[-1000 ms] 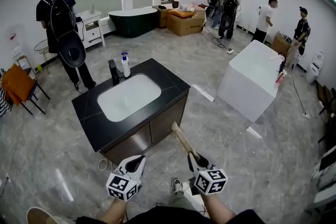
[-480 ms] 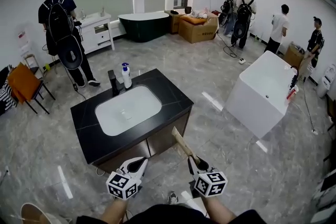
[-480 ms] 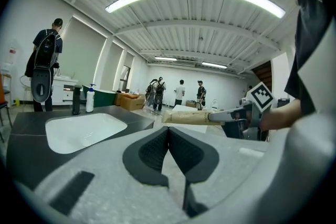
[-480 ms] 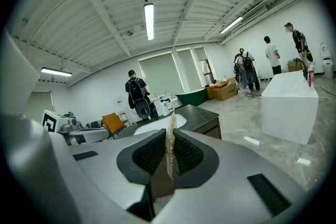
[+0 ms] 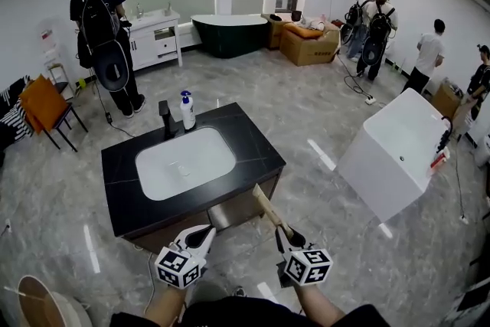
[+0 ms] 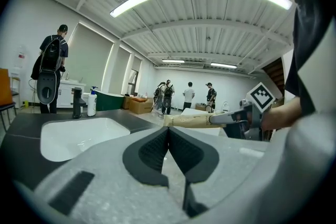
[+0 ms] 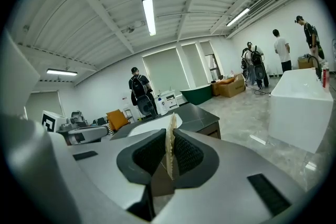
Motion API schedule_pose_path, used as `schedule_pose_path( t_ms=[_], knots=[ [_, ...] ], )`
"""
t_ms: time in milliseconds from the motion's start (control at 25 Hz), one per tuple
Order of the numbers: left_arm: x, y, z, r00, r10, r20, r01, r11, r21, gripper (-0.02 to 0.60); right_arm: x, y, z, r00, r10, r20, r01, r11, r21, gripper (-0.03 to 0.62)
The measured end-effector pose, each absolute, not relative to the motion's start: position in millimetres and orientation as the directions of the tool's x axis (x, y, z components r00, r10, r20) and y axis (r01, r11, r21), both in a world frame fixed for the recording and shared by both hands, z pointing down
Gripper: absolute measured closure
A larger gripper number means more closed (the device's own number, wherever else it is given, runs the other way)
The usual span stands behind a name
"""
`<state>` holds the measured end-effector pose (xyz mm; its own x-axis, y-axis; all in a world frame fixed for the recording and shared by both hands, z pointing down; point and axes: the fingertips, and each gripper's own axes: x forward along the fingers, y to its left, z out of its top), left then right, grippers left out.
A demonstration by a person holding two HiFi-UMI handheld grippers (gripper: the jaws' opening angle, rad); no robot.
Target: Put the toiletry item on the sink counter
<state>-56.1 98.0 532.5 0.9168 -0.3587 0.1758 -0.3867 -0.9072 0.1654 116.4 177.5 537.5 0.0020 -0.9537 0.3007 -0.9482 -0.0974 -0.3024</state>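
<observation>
A beige tube (image 5: 266,205) sticks out toward the counter, with my right gripper (image 5: 282,232) shut on its flat end. Seen edge-on in the right gripper view, the tube (image 7: 170,147) is pinched between the pads of that gripper (image 7: 170,139). My left gripper (image 5: 204,233) hangs beside it, shut with nothing in it (image 6: 168,131). In the left gripper view the tube (image 6: 190,120) lies level at the right. Just ahead of both grippers stands the black sink counter (image 5: 253,135) with its white basin (image 5: 184,155), black faucet (image 5: 164,119) and pump bottle (image 5: 186,110).
A white tub (image 5: 398,151) stands on the floor to the right. A person with a backpack (image 5: 103,31) stands at the back left near an orange chair (image 5: 42,105). A dark bathtub (image 5: 230,33), cardboard boxes (image 5: 310,42) and several people fill the back.
The head view has shifted, so the counter now sits a little lower and nearer to the grippers. Both grippers keep their pose, and the tube stays in the right one.
</observation>
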Motion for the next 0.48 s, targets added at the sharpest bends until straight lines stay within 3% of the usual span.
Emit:
schedule_pose_path(
  t_ms=[480],
  knots=[
    [-38.2,32.7,544.7,0.898,-0.39,0.203,-0.428,-0.88,0.204,0.574,145.1,110.5,547.3,-0.014,-0.951,0.309,-0.935,-0.096,-0.34,0.551]
  ],
)
